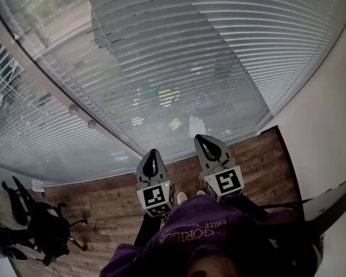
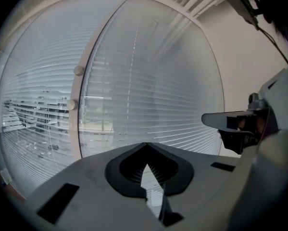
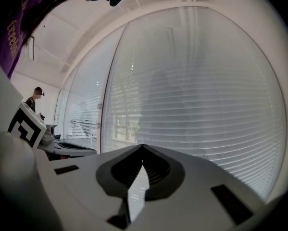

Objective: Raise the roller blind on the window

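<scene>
A slatted blind [image 1: 178, 56] hangs lowered over the big window, its slats partly turned so some outdoors shows through. My left gripper [image 1: 152, 154] and right gripper [image 1: 204, 138] are held side by side in front of the blind, pointing at its lower part. In the left gripper view the jaws meet at the tips [image 2: 144, 144] with nothing between them, and the blind [image 2: 148, 95] fills the background. The right gripper's tips [image 3: 143, 146] also meet, empty, before the blind [image 3: 196, 95]. No cord or chain shows in any view.
A pale window post [image 1: 74, 111] divides this pane from the one on the left. A white wall [image 1: 334, 126] closes the right side. Below lies wood floor [image 1: 115, 206] with a black office chair [image 1: 40, 224]. Another person [image 3: 37, 93] stands far off at the left.
</scene>
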### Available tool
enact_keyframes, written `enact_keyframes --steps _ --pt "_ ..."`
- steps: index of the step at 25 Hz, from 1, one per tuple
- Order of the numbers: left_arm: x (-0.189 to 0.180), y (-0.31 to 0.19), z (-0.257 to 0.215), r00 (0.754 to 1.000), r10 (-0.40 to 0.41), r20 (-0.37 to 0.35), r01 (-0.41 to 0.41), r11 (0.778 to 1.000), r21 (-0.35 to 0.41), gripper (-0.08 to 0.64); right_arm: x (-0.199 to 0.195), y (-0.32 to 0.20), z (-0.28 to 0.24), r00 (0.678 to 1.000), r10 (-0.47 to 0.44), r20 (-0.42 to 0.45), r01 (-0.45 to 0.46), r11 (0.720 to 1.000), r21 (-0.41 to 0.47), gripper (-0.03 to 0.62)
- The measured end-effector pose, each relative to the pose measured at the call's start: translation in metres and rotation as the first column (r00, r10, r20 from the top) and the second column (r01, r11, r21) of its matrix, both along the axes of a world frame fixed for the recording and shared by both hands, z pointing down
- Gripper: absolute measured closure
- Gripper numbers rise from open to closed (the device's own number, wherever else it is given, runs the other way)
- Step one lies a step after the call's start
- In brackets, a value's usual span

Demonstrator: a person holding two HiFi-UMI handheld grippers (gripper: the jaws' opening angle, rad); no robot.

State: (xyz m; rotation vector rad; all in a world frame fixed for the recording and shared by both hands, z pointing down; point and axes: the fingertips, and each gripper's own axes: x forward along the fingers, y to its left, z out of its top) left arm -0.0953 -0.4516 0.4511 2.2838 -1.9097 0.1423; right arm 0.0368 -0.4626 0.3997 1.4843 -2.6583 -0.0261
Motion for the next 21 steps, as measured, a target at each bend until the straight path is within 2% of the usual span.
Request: enact_keyframes --steps 13,21 --pt "0.01 -0.002 0.0 0.998 0.033 0.052 -0.033 0.999 0.008 0.559 0.008 -0.003 0.003 1.0 0.021 -0.021 -0.021 1.0 -0.015 0.594" --pt "0.012 0.003 0.001 0.998 0.04 0.051 -0.039 0.999 -0.012 0.558 0.005 0.001 0.005 1.0 0.014 -0.017 -0.014 1.0 -0.016 0.594"
